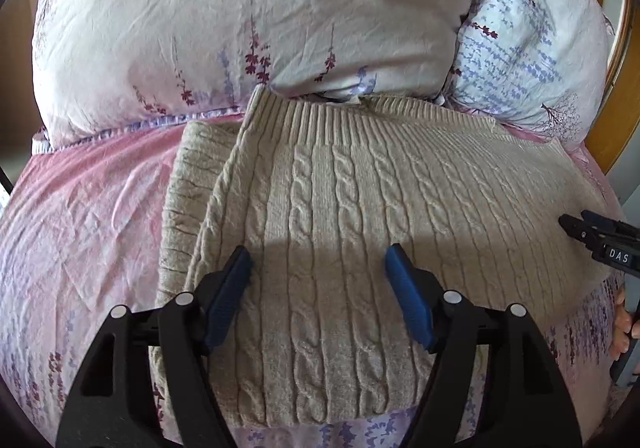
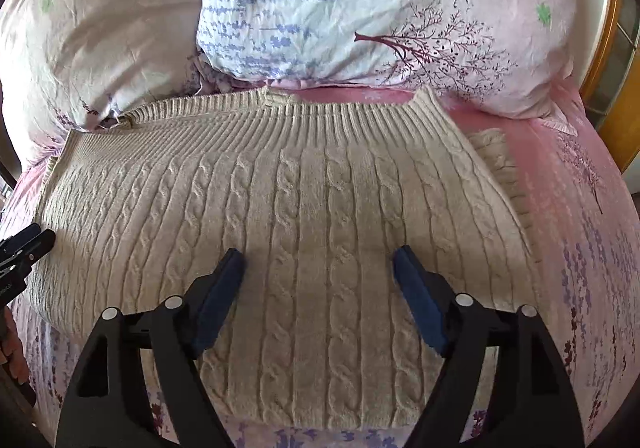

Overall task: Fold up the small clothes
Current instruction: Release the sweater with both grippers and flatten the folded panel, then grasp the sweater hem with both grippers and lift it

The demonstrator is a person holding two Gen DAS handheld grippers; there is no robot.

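On the pink flowery bed sheet (image 1: 92,208), right up against the 2 pillows (image 1: 200,28) at the far edge, lies a beige cable-knit sweater (image 1: 340,208), folded flat with its ribbed hem toward the pillows. The left gripper (image 1: 318,268) and right gripper (image 2: 319,270) both hover over its near half, jaws spread wide, gripping nothing.

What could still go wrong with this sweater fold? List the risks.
1. The far ribbed edge of the cream cable-knit sweater lies against the floral pillows; pushing forward could bunch it there.
2. A lower layer sticks out past one side of the fold, so the stack may end up uneven.
3. The left gripper and right gripper are open with nothing held; closing here might pinch only the top layer.
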